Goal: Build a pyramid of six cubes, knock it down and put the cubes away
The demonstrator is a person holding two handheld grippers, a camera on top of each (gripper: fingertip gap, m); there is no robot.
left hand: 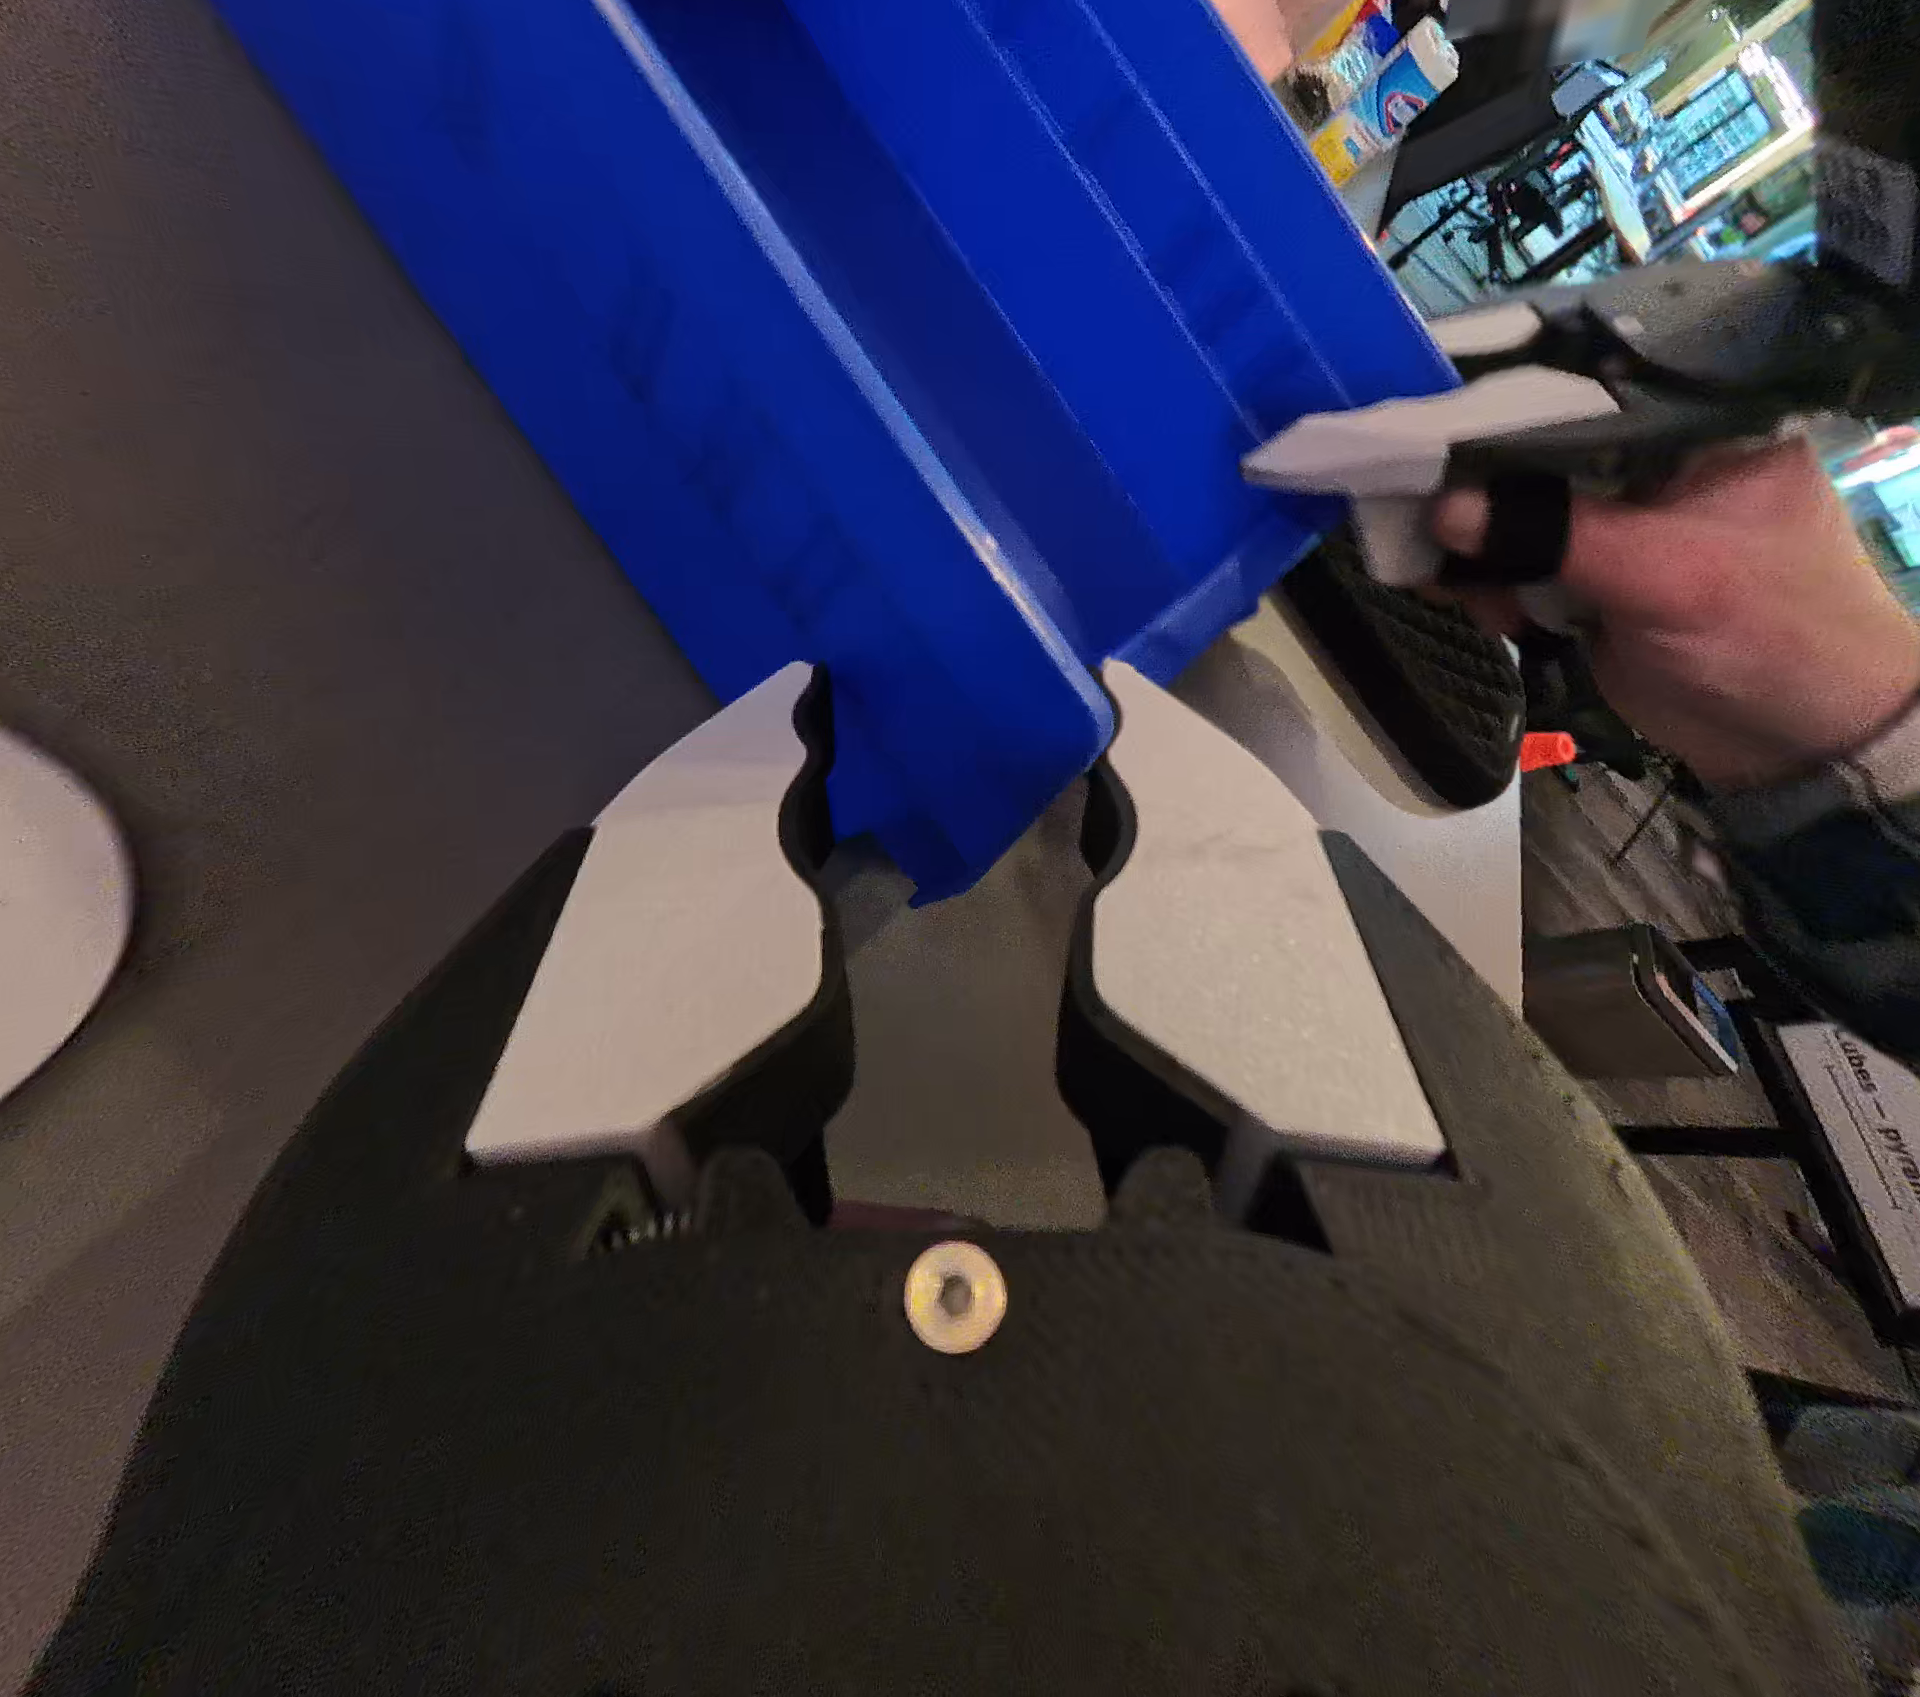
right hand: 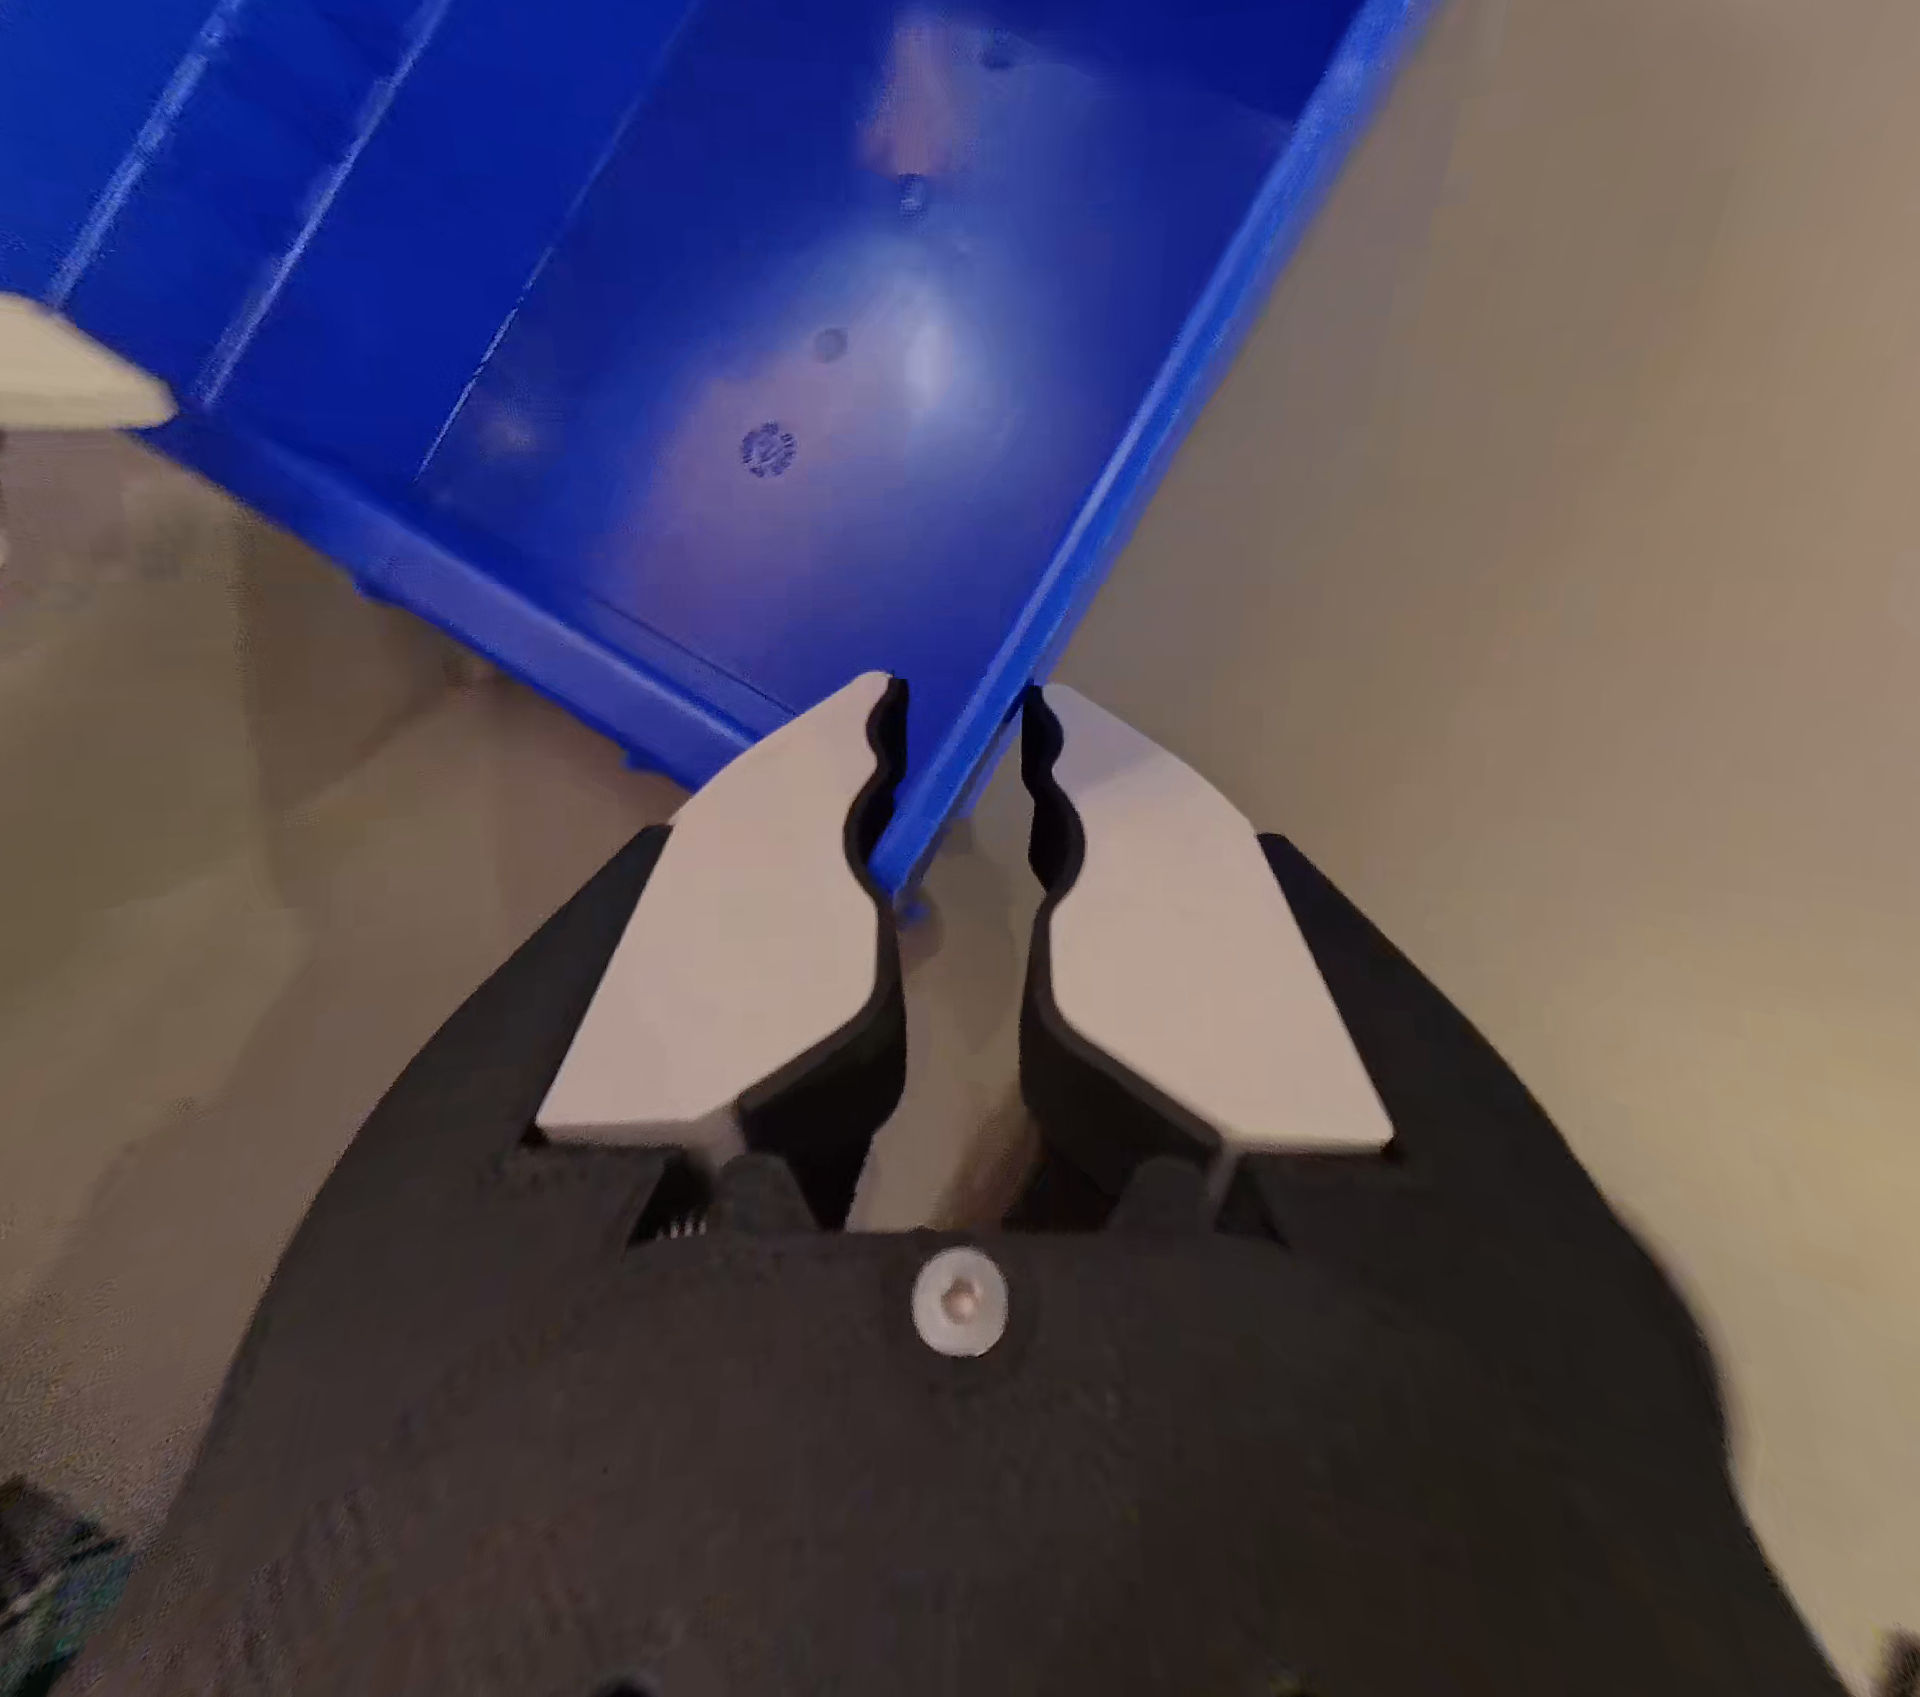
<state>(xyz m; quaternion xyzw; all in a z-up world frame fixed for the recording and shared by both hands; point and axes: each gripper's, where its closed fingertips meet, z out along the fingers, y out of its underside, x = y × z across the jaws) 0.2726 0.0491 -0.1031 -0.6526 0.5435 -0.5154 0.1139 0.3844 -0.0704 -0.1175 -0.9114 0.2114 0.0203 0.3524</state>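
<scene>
The empty blue bin (right hand: 779, 245) hangs tilted over the worktop (right hand: 1558, 504), one corner in each gripper. Left gripper (left hand: 961, 691) jaws clamp a thick corner; right gripper (right hand: 961, 691) jaws clamp the rim. Cubes: not visible. Risk: the narrow corner grips may slip, dropping the bin.

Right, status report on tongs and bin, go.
Left tongs straddle a bin corner. Right tongs straddle its side wall. Bin inside bare, no cubes seen.
</scene>
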